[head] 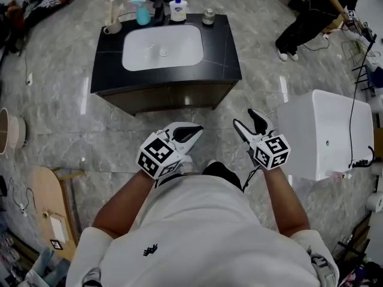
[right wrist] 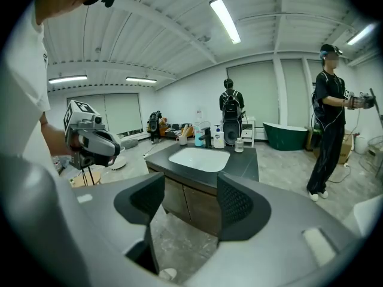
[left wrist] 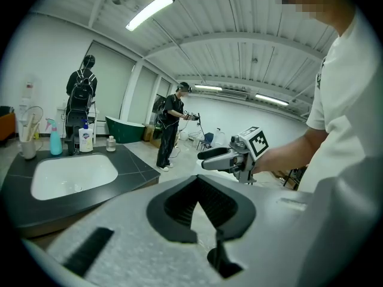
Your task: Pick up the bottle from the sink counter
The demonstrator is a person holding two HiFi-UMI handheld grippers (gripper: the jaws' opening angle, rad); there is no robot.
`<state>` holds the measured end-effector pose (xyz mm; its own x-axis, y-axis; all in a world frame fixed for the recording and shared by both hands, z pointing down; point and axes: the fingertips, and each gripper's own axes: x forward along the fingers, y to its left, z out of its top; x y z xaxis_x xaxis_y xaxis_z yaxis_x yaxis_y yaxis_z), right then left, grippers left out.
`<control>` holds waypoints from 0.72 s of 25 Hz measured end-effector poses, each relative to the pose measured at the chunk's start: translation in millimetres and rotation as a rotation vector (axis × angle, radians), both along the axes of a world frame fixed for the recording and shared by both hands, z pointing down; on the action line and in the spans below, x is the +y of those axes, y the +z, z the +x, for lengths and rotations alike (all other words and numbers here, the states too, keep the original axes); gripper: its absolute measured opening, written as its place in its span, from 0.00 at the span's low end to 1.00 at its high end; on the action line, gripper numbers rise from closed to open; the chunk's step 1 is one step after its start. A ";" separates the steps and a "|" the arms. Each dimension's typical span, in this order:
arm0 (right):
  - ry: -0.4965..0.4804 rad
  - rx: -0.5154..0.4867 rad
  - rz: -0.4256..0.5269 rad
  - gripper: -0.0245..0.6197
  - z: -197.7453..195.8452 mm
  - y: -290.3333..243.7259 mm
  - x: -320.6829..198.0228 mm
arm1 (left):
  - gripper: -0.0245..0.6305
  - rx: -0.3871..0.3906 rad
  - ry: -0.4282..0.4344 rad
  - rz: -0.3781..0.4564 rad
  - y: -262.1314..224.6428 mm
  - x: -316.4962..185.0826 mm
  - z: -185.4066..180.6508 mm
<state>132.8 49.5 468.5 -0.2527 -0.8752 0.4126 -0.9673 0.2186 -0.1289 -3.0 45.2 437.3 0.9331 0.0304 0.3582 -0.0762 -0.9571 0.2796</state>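
Observation:
A white pump bottle (head: 178, 9) with a blue top stands at the back edge of the black sink counter (head: 221, 52). Beside it are the faucet, a blue spray bottle (head: 142, 14) and a small jar (head: 208, 17). Both grippers hang in front of my body, well short of the counter. My left gripper (head: 190, 134) has its jaws together and holds nothing. My right gripper (head: 250, 122) is open and empty. In the right gripper view the counter (right wrist: 248, 163) and the pump bottle (right wrist: 219, 137) show beyond its spread jaws. The left gripper view has the pump bottle (left wrist: 85, 139) far left.
A cup with brushes (head: 111, 24) stands at the counter's back left. A white box-shaped unit (head: 326, 133) sits on the floor close to my right. A person in black (head: 311, 17) stands at the far right, with cables and stands nearby. A wooden board (head: 51, 211) lies to my left.

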 end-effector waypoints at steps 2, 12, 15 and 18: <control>-0.019 0.005 0.008 0.48 3.2 -2.7 -22.2 | 0.05 0.000 -0.016 -0.001 -0.5 -15.1 0.2; -0.108 0.016 0.032 0.48 47.2 4.7 -135.5 | 0.05 -0.012 -0.136 0.012 1.8 -97.1 16.8; -0.142 0.014 0.035 0.49 68.3 11.4 -181.6 | 0.05 -0.021 -0.199 0.011 1.2 -128.0 23.8; -0.176 0.023 0.029 0.49 91.5 17.9 -232.2 | 0.05 -0.035 -0.255 0.002 0.9 -159.5 35.5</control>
<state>224.4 -182.7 486.4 -0.3936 -0.8302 0.3948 -0.9165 0.3877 -0.0983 32.5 -114.3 438.1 0.8977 -0.2049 0.3900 -0.3245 -0.9063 0.2708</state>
